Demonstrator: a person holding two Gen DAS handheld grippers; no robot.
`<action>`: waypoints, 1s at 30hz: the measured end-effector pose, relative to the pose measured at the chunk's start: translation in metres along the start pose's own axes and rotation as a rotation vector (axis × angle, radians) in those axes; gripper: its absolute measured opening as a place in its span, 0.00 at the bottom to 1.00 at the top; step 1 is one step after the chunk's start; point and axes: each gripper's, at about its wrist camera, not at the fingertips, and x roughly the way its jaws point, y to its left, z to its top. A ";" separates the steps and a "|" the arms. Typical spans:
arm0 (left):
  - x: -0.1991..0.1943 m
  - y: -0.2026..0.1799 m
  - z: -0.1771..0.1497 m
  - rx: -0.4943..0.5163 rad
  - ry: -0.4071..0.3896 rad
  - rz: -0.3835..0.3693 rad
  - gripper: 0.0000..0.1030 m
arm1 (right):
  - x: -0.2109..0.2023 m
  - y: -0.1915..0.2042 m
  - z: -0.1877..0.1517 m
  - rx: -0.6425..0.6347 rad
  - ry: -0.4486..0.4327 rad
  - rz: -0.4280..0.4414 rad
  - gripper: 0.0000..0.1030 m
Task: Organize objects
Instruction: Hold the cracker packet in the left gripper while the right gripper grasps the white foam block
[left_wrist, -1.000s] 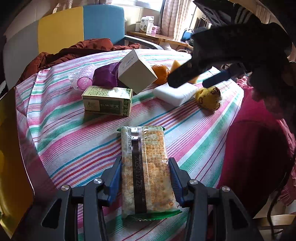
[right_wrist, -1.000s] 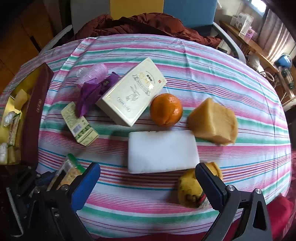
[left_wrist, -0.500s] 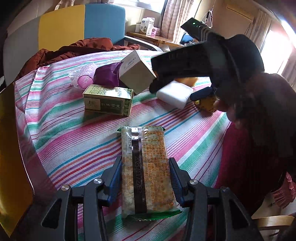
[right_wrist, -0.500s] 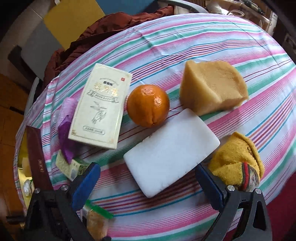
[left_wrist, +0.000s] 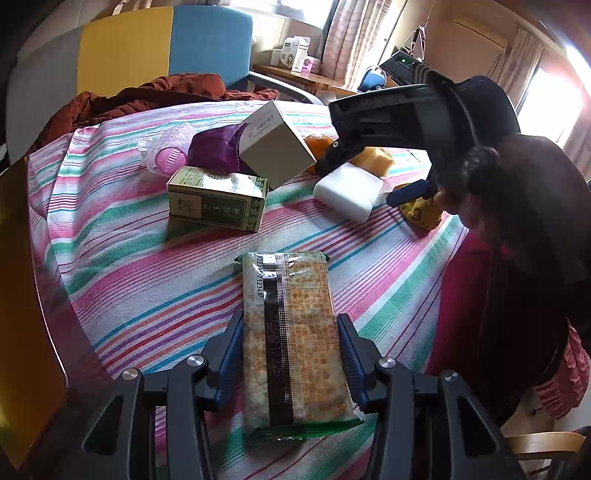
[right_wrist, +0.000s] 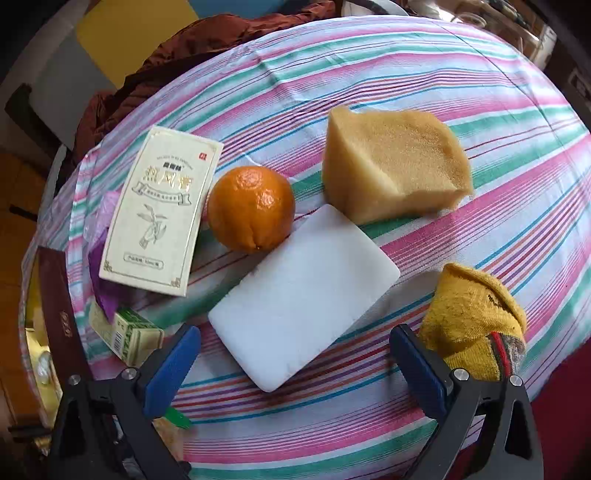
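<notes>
A: Two tongs in play. The left gripper (left_wrist: 291, 354) is clenched on the long clear-wrapped cracker packet with a green end seal (left_wrist: 291, 332); both blue pads press its long sides, and the packet's far end rests on the striped pink-and-green tablecloth (left_wrist: 122, 266).

B: And the right gripper (right_wrist: 295, 365)?

A: Released, jaws wide, nothing between the pads. It hangs steeply over the flat white rectangular block (right_wrist: 304, 295), whose near corner lies between the fingertips. The block sits skewed to the jaw line.

B: So the step, as I judge it, is taking the white block?

A: Likely. To do it well, square the jaws to the block's short sides before closing; a corner grip would probably twist it loose.

B: Neighbours?

A: Tight. The round orange fruit (right_wrist: 251, 208) touches the block's far edge, the tan wedge of sponge (right_wrist: 395, 162) lies just beyond it, and the crumpled mustard-yellow sock (right_wrist: 472, 325) sits just outside the right finger. The cream printed carton (right_wrist: 160, 210) is off beyond the left finger.

B: Risk?

A: Clipping the sock with the right finger, or nudging the fruit into a roll. Descend straight, close slowly.
</notes>
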 end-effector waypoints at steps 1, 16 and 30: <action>0.000 0.001 0.000 -0.004 0.001 -0.003 0.47 | -0.001 0.000 0.002 0.010 -0.004 0.009 1.00; -0.002 -0.003 -0.002 0.022 -0.007 0.016 0.47 | -0.008 0.028 -0.008 -0.050 -0.058 -0.112 0.72; -0.023 -0.006 -0.011 -0.013 -0.009 0.052 0.47 | -0.051 0.025 -0.098 -0.246 -0.175 -0.011 0.72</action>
